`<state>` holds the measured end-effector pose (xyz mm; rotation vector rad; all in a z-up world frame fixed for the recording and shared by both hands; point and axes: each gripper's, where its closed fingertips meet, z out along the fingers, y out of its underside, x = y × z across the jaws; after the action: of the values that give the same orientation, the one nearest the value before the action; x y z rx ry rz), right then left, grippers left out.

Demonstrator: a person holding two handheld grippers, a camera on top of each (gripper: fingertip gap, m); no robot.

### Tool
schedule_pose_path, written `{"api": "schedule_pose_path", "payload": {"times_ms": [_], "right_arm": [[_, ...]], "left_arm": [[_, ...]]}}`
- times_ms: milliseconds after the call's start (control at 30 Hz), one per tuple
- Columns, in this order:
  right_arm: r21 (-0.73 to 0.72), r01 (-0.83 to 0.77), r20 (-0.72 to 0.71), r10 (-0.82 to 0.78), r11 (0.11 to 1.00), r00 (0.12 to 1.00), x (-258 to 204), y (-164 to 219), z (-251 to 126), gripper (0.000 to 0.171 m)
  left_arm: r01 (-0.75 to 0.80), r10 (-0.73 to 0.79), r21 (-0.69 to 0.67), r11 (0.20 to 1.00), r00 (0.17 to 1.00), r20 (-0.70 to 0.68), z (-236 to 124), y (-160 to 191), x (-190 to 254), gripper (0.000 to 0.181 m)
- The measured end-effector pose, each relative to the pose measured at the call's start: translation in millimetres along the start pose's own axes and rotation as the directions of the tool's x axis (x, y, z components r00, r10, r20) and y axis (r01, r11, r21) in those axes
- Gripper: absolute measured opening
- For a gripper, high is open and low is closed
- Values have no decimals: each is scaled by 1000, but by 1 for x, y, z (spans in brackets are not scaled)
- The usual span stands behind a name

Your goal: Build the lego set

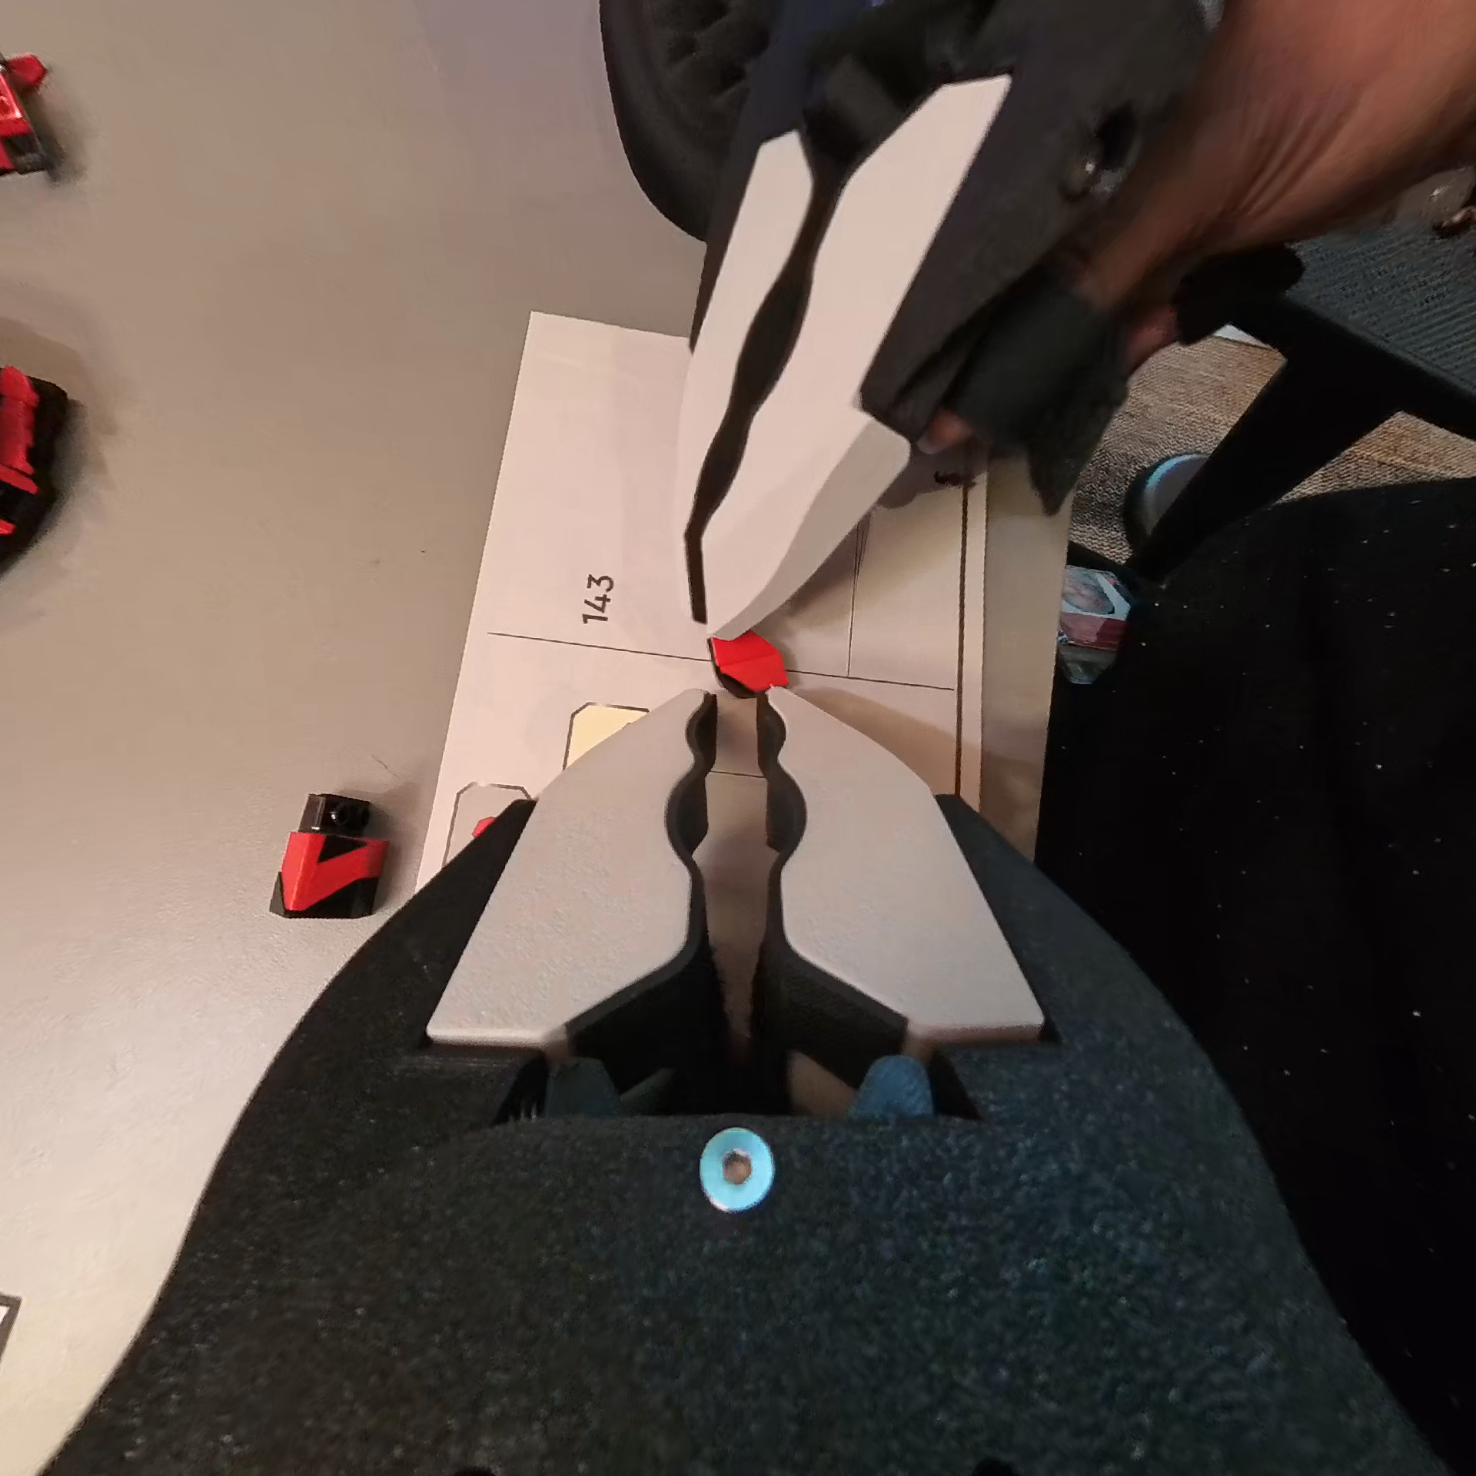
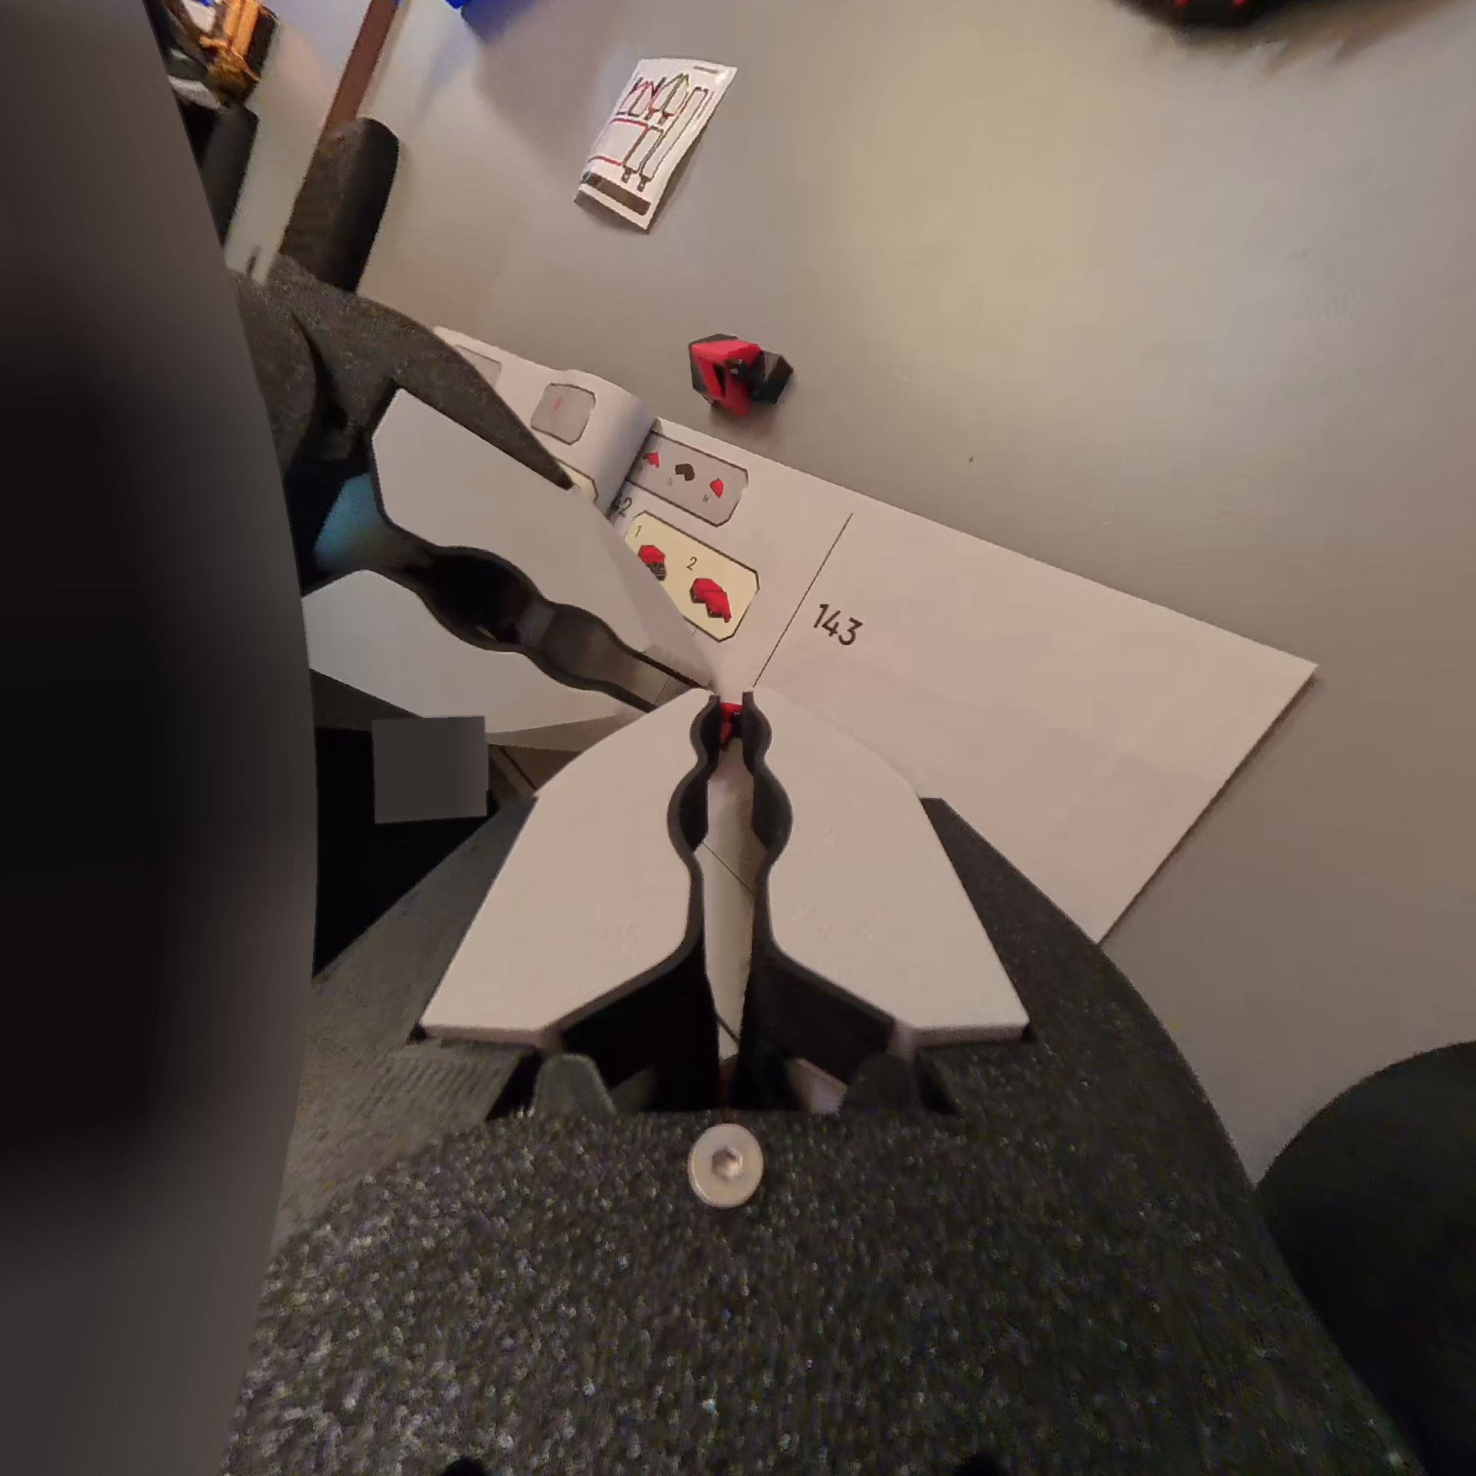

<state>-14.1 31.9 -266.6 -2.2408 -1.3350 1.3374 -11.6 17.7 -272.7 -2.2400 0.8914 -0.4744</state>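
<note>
A small red piece (image 1: 747, 659) with a dark underside is held above the open instruction booklet (image 1: 591, 479). My left gripper (image 1: 739, 696) has its jaws a narrow gap apart, and the piece's dark underside sits between the tips. My right gripper (image 1: 707, 619) comes down from above, and its tip touches the piece's top left. In the right wrist view my right gripper (image 2: 728, 703) is shut on the red piece (image 2: 727, 723). There the left gripper (image 2: 687, 683) meets it from the left over the booklet (image 2: 998, 719).
A red and black sub-assembly (image 1: 331, 870) lies on the grey table (image 1: 240, 399) beside the booklet; it also shows in the right wrist view (image 2: 739, 375). More red and black builds (image 1: 24, 447) lie at the far left. A sticker sheet (image 2: 655, 144) lies farther off. A black chair (image 1: 1278, 799) stands past the table edge. Only a small space, under 4 cm, lies between the two pairs of fingers.
</note>
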Motion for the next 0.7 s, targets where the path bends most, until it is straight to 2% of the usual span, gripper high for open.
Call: {"api": "schedule_pose_path", "payload": {"times_ms": [167,500,700], "right_arm": [[23,97,-90,-94,995,991,1,0,-1,6],[60,116,-167,-104,992,980,4,2,-1,8],[-14,146,-215,-145,989,966,4,2,0,11]], "left_arm": [[2,-2,-1,1000,1000,-4,1,0,0,8],[8,-8,6,1000,1000,-28,2,0,1,6],[12,-12,11,1000,998,-55,3,0,3,4]]}}
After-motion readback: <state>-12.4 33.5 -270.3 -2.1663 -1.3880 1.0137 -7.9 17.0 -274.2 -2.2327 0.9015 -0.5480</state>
